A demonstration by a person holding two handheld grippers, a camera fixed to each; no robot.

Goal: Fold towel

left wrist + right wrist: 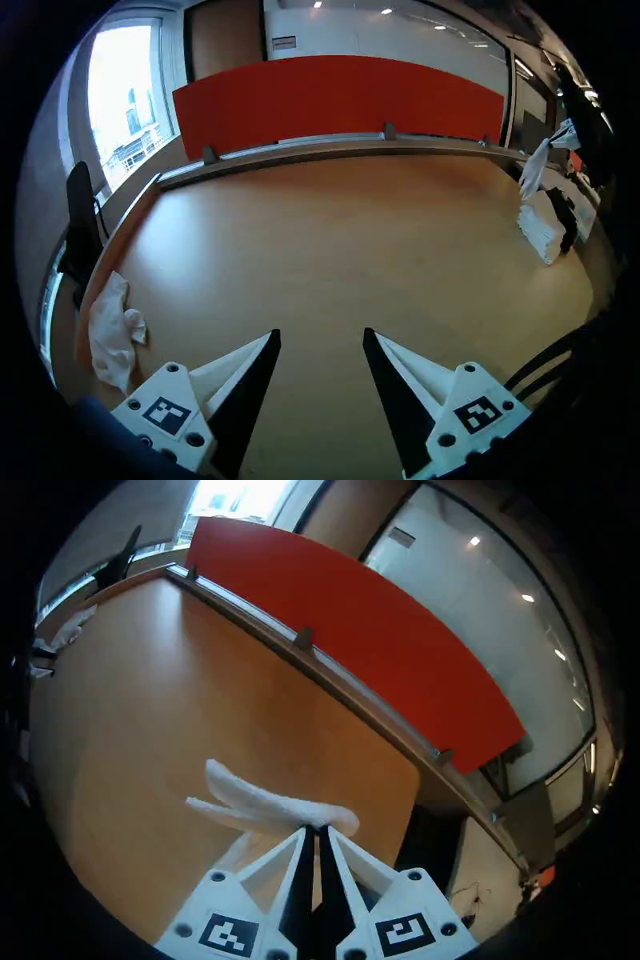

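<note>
In the right gripper view my right gripper (317, 830) is shut on a white towel (264, 804). The towel bunches just ahead of the fingertips and is lifted over the wooden table (160, 704). In the left gripper view the same towel (542, 228) hangs at the far right, beside a dark shape that I cannot make out. My left gripper (320, 336) is open low over the table (344, 240), with nothing between its fingers. A second, crumpled white towel (112, 330) lies at the table's left edge, and appears far off as a small white towel (70, 626) in the right gripper view.
A long red partition (336, 100) runs along the table's far edge, seen also as the red partition (360, 632). A dark chair (82, 224) stands left of the table by a window (124, 104). Black cables (560, 360) trail at the lower right.
</note>
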